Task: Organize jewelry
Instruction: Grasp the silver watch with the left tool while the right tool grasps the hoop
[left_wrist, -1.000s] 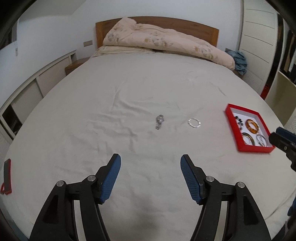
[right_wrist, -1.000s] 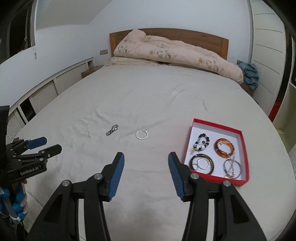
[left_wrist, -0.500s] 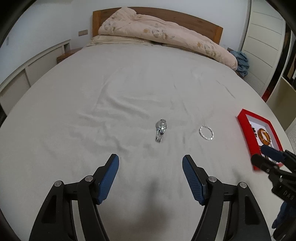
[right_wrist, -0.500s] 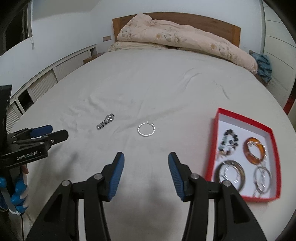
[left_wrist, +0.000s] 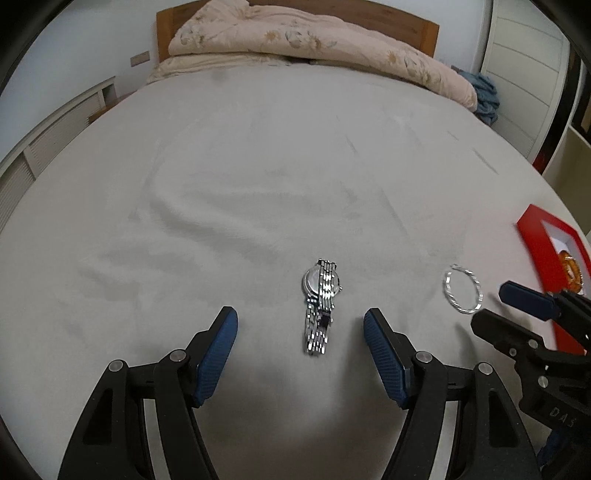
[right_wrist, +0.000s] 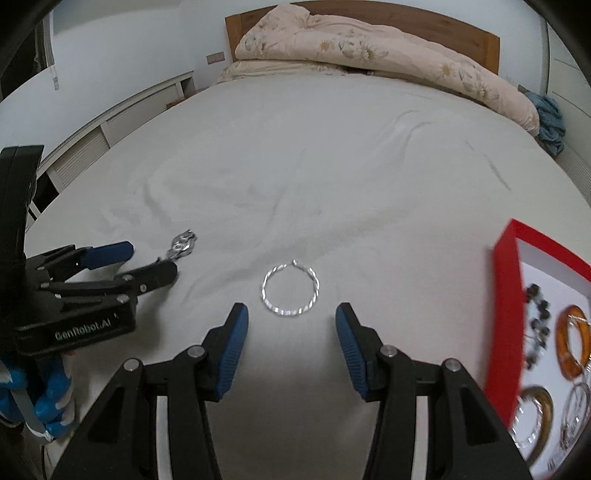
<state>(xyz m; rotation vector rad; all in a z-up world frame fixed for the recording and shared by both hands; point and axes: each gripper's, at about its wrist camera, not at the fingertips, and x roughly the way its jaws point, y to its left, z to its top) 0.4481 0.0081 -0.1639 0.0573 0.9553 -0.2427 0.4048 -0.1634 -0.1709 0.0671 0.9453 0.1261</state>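
Silver watch (left_wrist: 320, 309) flat on the pale bed sheet (left_wrist: 258, 177), metal band stretched toward the camera, lined up between the blue pads of the left gripper (left_wrist: 300, 332) but untouched. Jaws wide, nothing in them. Just to its right, twisted silver bracelet (right_wrist: 291, 288) lying as an open ring on the sheet, dead ahead of the right gripper (right_wrist: 291, 328); jaws moderately apart, empty, tips just short of the ring. Both tools pitched steeply down at the mattress.

Further right, red tray (right_wrist: 504, 306) with white lining, already carrying a dark beaded bracelet (right_wrist: 535, 325), an amber bangle (right_wrist: 570, 345) and some more rings of metal near the bottom edge. Beyond all that, rumpled floral duvet (right_wrist: 369, 48) against the wooden headboard (right_wrist: 461, 29).

Risks from here, as a judgement: soft sheet likely to give under the pads, so tips may bunch fabric in with the metal. Thin bracelet lying flat, easy to skate away or flip instead of lifting. Watch band slick and jointed, likely to droop or slide out if pinched off-centre. Two grippers working close together, so a clash possible on the way to the tray.
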